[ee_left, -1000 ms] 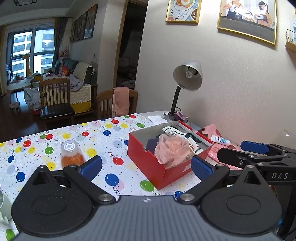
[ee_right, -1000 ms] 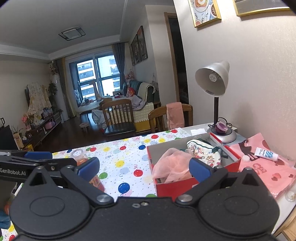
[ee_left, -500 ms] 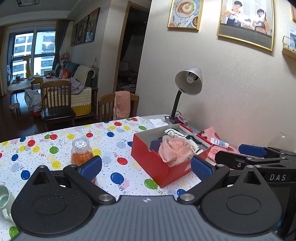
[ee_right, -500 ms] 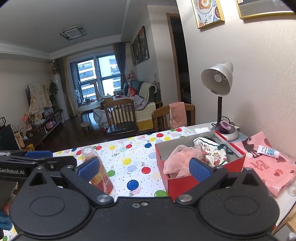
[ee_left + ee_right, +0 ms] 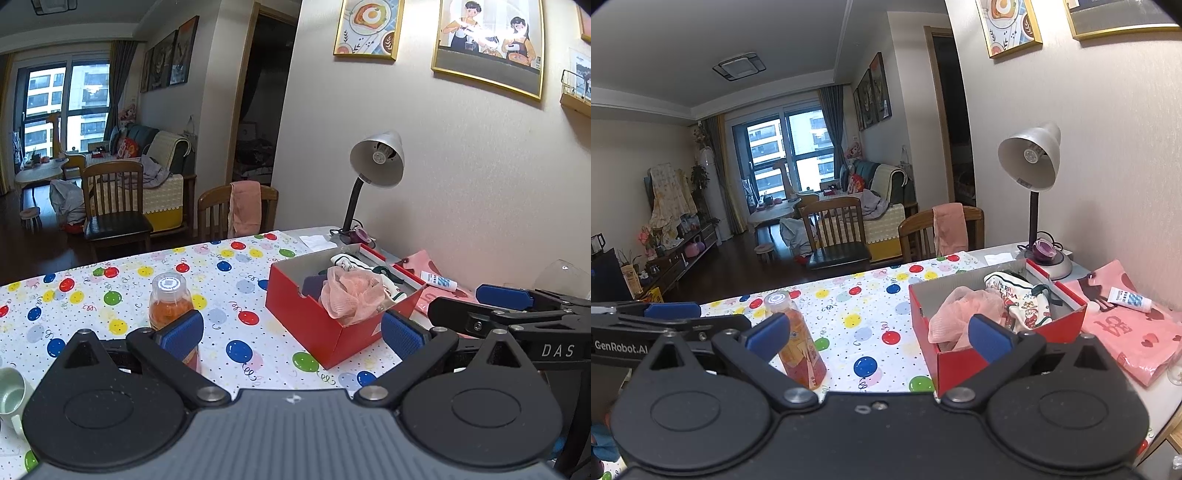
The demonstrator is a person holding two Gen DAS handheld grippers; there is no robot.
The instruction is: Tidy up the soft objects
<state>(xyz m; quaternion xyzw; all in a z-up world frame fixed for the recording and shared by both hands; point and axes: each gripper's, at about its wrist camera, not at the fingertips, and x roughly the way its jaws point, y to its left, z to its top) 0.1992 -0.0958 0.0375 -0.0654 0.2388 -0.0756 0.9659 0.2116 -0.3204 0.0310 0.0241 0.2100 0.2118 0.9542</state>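
Balloon-print cloth covers the surface (image 5: 236, 266), which runs to the wall where a desk lamp (image 5: 376, 162) stands at the far corner. Item: red box (image 5: 317, 325), open-topped, near the wall edge, holding the soft goods, namely a pink mesh pouf (image 5: 347, 295) heaped against its near wall, a printed cloth (image 5: 1015, 299) behind it, and something dark blue beside the pouf that we cannot identify. Item: left claw (image 5: 291, 332), fingers spread apart, nothing between them, held off the near edge. Item: right claw (image 5: 879, 332), likewise parted and empty, also off the near edge. Item: orange drink bottle (image 5: 799, 339), upright, capped, standing near the near edge just ahead of both claws' left fingers. Item: pale green mug (image 5: 11, 398) at the near left. Item: pink bag (image 5: 1130, 328) flat by the wall, with a small tube (image 5: 1128, 297) lying on it. Hazards, as we judge them: the pouf sits high and overhangs the box rim, so a nudge to the box could spill it; the bottle stands in the approach, and a sweeping left finger could topple it; the mesh may snag on a finger pad and drag out.
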